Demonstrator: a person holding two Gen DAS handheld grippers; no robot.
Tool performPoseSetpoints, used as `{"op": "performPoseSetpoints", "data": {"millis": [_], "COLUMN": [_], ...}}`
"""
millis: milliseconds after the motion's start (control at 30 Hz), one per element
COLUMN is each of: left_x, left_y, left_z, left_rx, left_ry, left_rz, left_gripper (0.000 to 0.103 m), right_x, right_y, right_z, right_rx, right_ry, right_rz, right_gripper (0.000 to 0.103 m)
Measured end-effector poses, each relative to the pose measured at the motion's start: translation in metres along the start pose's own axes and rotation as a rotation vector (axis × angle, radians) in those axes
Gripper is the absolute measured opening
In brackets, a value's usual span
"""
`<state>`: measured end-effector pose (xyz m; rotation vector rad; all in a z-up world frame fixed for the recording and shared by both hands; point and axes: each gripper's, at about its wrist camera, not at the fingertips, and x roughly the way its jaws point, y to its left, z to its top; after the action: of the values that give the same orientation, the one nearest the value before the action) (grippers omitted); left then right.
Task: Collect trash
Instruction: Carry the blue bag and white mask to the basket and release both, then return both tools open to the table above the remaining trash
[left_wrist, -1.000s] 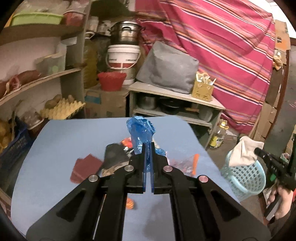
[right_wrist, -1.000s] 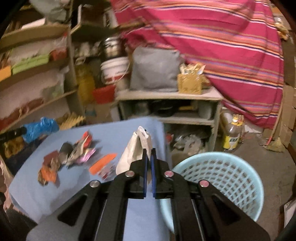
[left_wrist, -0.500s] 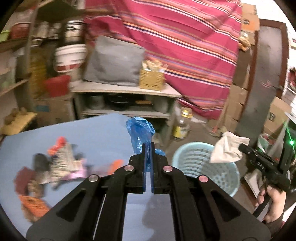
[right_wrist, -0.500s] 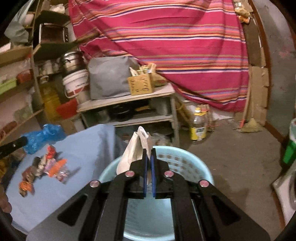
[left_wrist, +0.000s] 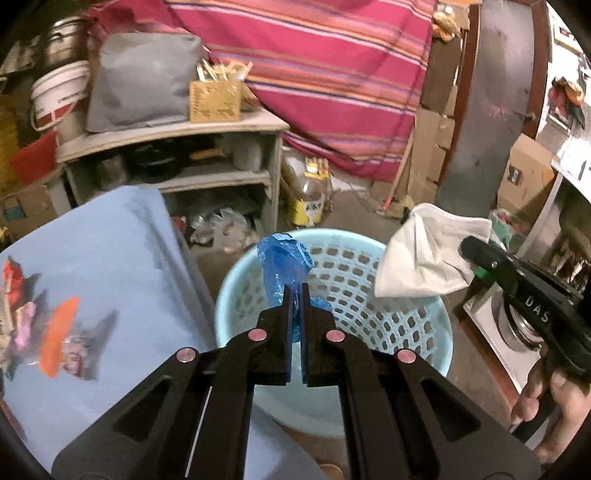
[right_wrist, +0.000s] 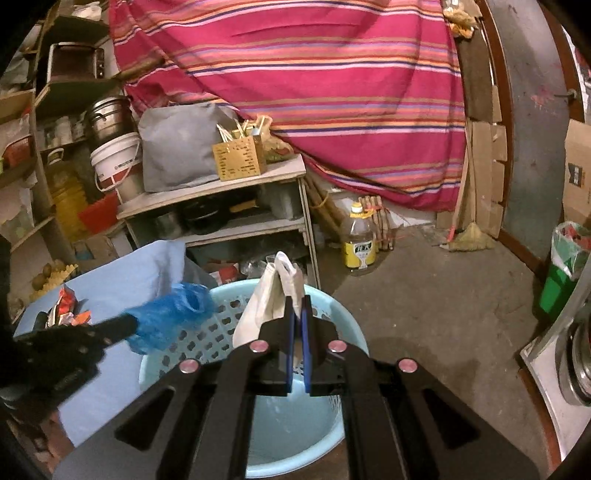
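Two pieces of trash held over a basket in a cluttered storeroom

The left gripper (left_wrist: 294, 291) is clamped on a blue plastic bag (left_wrist: 282, 264), the right gripper (right_wrist: 295, 314) on a white mask (right_wrist: 271, 295), both above the pale blue basket (right_wrist: 332, 314); wrappers (left_wrist: 59, 339) are left on the blue-covered table (left_wrist: 122, 251), backed by a shelf unit (right_wrist: 229, 206) and striped cloth (right_wrist: 332, 92).

A cluttered home storeroom: beside the wooden shelf unit (right_wrist: 236, 206) stand a steel pot (right_wrist: 109, 114) and white bucket (right_wrist: 116, 162); an oil bottle (right_wrist: 360, 240) stands on the concrete floor (right_wrist: 443, 314) beside it, below a striped cloth (right_wrist: 314, 92).

A red striped cloth (right_wrist: 314, 92) drapes the back wall above a grey wooden shelf unit (right_wrist: 221, 206); bare concrete floor (right_wrist: 443, 295) lower right.
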<state>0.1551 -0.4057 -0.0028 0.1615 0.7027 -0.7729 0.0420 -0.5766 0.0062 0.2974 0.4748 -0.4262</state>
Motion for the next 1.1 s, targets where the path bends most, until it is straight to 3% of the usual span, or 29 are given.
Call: {"op": "performPoseSetpoints", "data": {"millis": [33, 100, 167, 233, 433, 600, 633, 667, 700, 733, 833, 933, 1100], "left_x": [0.005, 0.016, 0.020, 0.017, -0.010, -0.045, -0.052, -0.058, -0.065, -0.069, -0.086, -0.107, -0.138], "left_y": [-0.003, -0.005, -0.003, 0.003, 0.028, 0.053, 0.058, 0.062, 0.071, 0.076, 0.101, 0.128, 0.173], "left_z": [0.001, 0.002, 0.003, 0.003, 0.000, -0.006, -0.008, -0.010, -0.013, -0.015, -0.023, -0.034, -0.053], "left_rx": [0.001, 0.005, -0.001, -0.012, -0.053, -0.073, -0.075, -0.077, -0.085, -0.093, -0.131, -0.161, -0.199], "left_ry": [0.006, 0.032, 0.033, 0.020, -0.031, -0.081, -0.088, -0.094, -0.098, -0.100, -0.101, -0.114, -0.124], "left_rz": [-0.002, -0.004, 0.015, 0.028, 0.088, 0.174, 0.194, 0.211, 0.231, 0.242, 0.287, 0.321, 0.417], "left_gripper": [0.003, 0.018, 0.054, 0.069, 0.095, 0.098, 0.098, 0.098, 0.098, 0.098, 0.098, 0.098, 0.098], "right_x": [0.003, 0.007, 0.010, 0.012, 0.022, 0.031, 0.034, 0.036, 0.037, 0.036, 0.035, 0.037, 0.046], "right_y": [-0.003, -0.007, -0.010, -0.013, -0.004, 0.009, 0.012, 0.014, 0.015, 0.017, 0.026, 0.035, 0.056], "right_z": [-0.001, -0.003, -0.005, -0.008, -0.011, -0.014, -0.015, -0.016, -0.017, -0.018, -0.019, -0.021, -0.025], "right_rx": [0.004, 0.013, 0.020, 0.020, 0.005, 0.000, -0.001, 0.002, 0.010, 0.021, 0.018, 0.023, -0.019], "right_ry": [0.009, 0.022, 0.034, 0.045, 0.081, 0.098, 0.108, 0.113, 0.114, 0.103, 0.102, 0.103, 0.131], "right_rz": [-0.003, -0.009, -0.011, -0.018, -0.006, -0.010, -0.015, -0.015, -0.011, -0.008, -0.016, -0.025, -0.068], "right_gripper": [0.004, 0.004, 0.004, 0.004, 0.007, 0.008, 0.019, 0.049, 0.068, 0.077, 0.080, 0.092, 0.094]}}
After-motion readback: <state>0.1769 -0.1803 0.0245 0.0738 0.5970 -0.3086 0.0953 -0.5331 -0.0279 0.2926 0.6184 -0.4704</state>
